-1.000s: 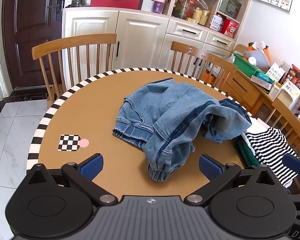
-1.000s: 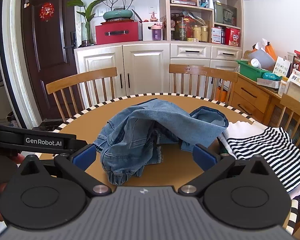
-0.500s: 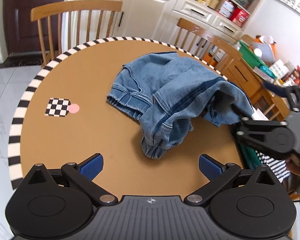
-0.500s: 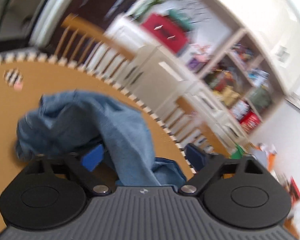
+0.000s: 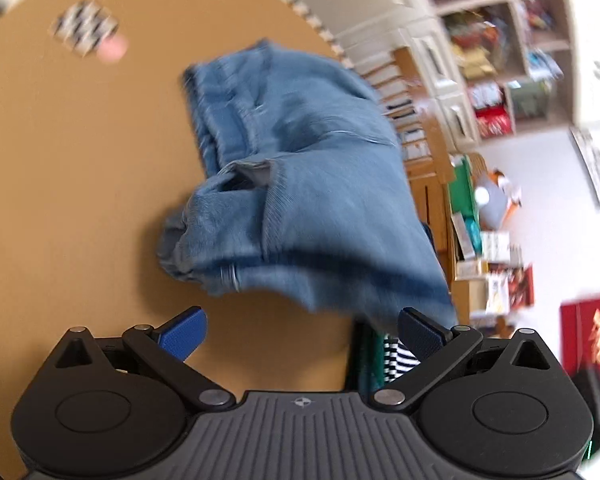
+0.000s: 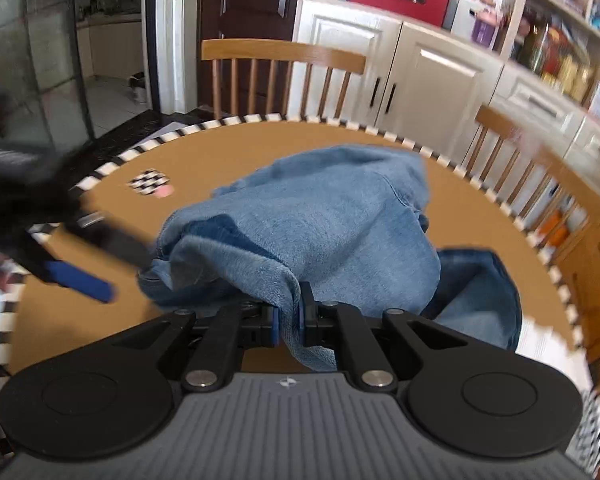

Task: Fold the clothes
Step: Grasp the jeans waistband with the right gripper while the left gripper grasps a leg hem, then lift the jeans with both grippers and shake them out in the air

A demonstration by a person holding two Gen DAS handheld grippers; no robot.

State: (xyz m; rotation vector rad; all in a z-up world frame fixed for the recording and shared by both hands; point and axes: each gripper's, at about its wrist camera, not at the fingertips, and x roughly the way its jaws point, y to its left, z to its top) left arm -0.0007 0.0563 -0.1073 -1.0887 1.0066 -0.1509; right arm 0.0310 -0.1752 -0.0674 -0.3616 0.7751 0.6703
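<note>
Crumpled blue jeans [image 5: 300, 184] lie on the round brown table [image 5: 68, 184]; they also show in the right wrist view [image 6: 320, 220]. My right gripper [image 6: 288, 316] is shut on a fold of the jeans and holds that edge lifted. My left gripper [image 5: 300, 332] is open and empty, tilted, close to the near side of the jeans. In the right wrist view the left gripper [image 6: 100, 264] shows blurred at the left, with one blue pad at the jeans' cuff end.
A checkered marker with a pink dot [image 6: 152, 184] lies on the table. Striped folded clothes [image 5: 396, 356] lie at the table's edge. Wooden chairs [image 6: 280, 72] ring the table, with white cabinets [image 6: 420, 72] and shelves behind.
My right gripper has closed on the jeans and lifted a fold. My left gripper has swung in close to the jeans and tilted, still open.
</note>
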